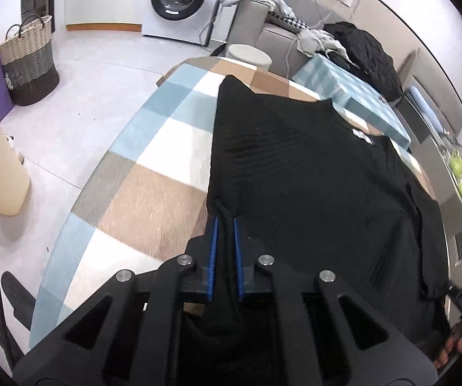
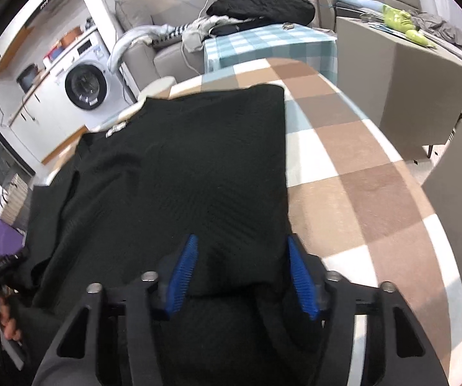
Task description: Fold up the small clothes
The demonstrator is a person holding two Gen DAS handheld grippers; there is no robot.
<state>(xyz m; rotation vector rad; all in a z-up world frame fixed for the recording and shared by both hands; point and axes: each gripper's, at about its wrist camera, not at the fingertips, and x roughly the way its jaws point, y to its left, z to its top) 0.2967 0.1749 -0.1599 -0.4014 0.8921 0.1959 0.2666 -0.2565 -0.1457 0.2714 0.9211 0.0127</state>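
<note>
While the black top (image 1: 311,173) lies flat on the checked table (image 1: 153,193), left gripper (image 1: 225,222) pinches its near left hem; right gripper (image 2: 242,251) spread wide over near right edge, released. Soft, light knit, drapes easily; grab corners.

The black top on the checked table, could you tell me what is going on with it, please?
A person is folding a black top on the checked table with two handheld claws. The left claw is shut on the top's near edge. The right claw is open over the cloth, gripping nothing.
</note>
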